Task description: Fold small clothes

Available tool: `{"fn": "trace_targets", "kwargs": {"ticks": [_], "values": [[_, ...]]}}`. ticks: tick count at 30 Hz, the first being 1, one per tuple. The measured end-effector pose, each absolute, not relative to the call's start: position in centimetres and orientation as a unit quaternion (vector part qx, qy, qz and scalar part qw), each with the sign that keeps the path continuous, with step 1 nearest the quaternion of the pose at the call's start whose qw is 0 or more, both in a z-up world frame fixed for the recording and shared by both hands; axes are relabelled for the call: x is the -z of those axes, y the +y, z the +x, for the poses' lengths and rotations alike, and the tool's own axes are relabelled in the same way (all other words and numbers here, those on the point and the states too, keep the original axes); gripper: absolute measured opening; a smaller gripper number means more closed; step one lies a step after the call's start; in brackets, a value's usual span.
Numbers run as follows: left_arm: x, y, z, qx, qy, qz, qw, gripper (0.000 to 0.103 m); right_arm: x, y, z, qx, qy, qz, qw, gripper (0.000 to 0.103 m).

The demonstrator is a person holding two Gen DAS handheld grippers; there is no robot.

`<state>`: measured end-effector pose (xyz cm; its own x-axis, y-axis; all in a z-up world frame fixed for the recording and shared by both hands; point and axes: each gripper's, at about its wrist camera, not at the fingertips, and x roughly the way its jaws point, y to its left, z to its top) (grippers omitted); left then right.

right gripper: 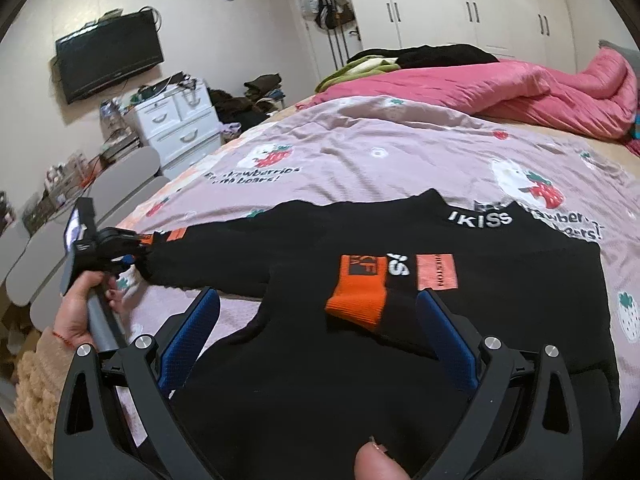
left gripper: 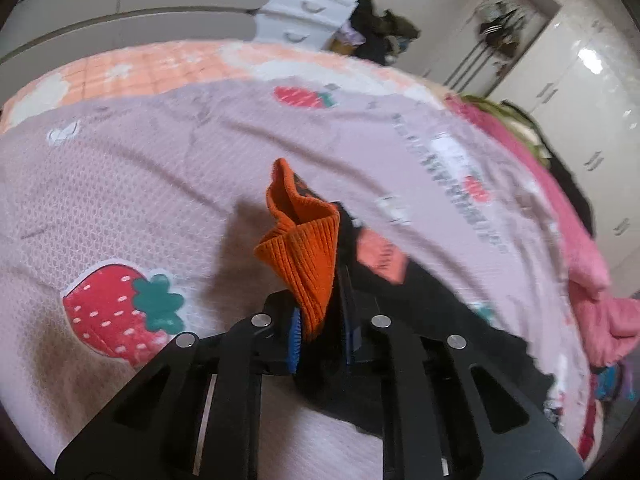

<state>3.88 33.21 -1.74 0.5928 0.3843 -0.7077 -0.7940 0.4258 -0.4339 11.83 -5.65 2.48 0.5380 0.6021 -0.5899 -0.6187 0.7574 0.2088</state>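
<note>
**Left claw pinches the orange cuff; right claw waits wide over the folded sleeve**

The left claw (left gripper: 318, 320) is clamped on the orange cuff (left gripper: 300, 248) of the black sweater (right gripper: 440, 280), ribbed knit bunched between its blue pads (left gripper: 295, 336); seen from the right wrist, that claw sits at the far end of the outstretched sleeve, a hand (right gripper: 82, 308) gripping its handle; the right claw (right gripper: 320, 320) stands apart, holding nothing, its pads either side of the other orange cuff (right gripper: 356, 300), which lies folded across the chest.

The sweater lies spread flat on the bed, on a lilac strawberry-print sheet (right gripper: 360, 144); its collar points away from the right wrist camera; beyond it a pink quilt (right gripper: 520, 88) is heaped near the wardrobe (right gripper: 480, 0).

The knit looks soft, light and limp; it will likely drape and slide rather than hold a crease; the ribbed cuffs seem the firmest parts, so they are sensible grips for the sleeves; for the body, the hem or shoulder seam would probably carry the fold more evenly.
</note>
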Motion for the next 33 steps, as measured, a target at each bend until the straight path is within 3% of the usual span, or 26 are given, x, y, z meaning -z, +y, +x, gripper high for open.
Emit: {"fn": "trace_targets", "kwargs": {"ticks": [18, 33], "values": [[-8.2, 19.7, 6.7, -0.216, 0.196, -0.248, 0.924, 0.007, -4.8, -13.3, 13.0, -0.269, 0.31, 0.041, 0.911, 0.098], [-7.2, 11.0, 11.1, -0.063, 0.243, -0.212, 0.945, 0.007, -5.5, -16.6, 13.3, -0.21, 0.298, 0.033, 0.931, 0.098]]}}
